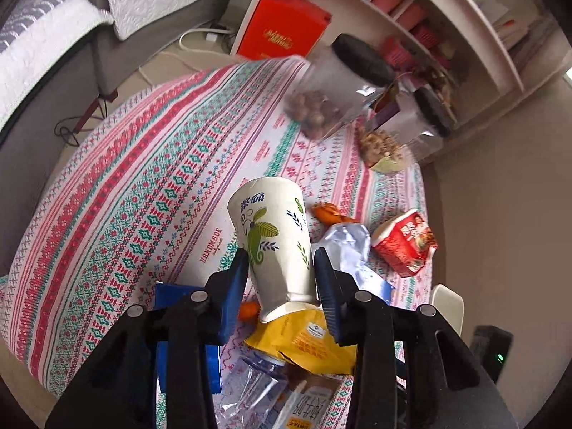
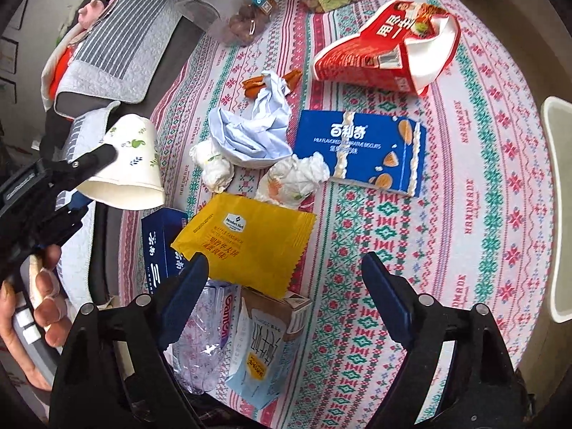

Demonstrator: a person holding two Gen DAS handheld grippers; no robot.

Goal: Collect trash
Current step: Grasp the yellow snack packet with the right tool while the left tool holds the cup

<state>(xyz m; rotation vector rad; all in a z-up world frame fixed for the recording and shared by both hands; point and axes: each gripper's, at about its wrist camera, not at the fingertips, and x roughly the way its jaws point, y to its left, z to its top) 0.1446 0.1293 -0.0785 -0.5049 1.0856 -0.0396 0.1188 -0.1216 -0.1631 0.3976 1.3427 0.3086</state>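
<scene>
My left gripper [image 1: 280, 261] is shut on a white paper cup [image 1: 273, 246] with green leaf print and holds it above the table; the cup also shows in the right wrist view [image 2: 130, 159], lifted at the table's left edge. My right gripper [image 2: 286, 273] is open and empty above a yellow snack wrapper [image 2: 246, 241]. Around it lie a crushed clear bottle [image 2: 205, 339], a light-blue carton [image 2: 261, 343], a blue biscuit box [image 2: 361, 152], crumpled tissues [image 2: 291, 178], a pale-blue wrapper [image 2: 254, 132] and a red crushed cup [image 2: 389, 46].
The table [image 2: 464, 196] has a patterned pink and green cloth. Two clear jars of nuts [image 1: 329, 96] stand at its far side. A dark-blue box [image 2: 161, 246] lies at the left edge. A sofa [image 1: 53, 35] and white shelves [image 1: 447, 18] stand beyond. A white chair back [image 2: 557, 207] is at right.
</scene>
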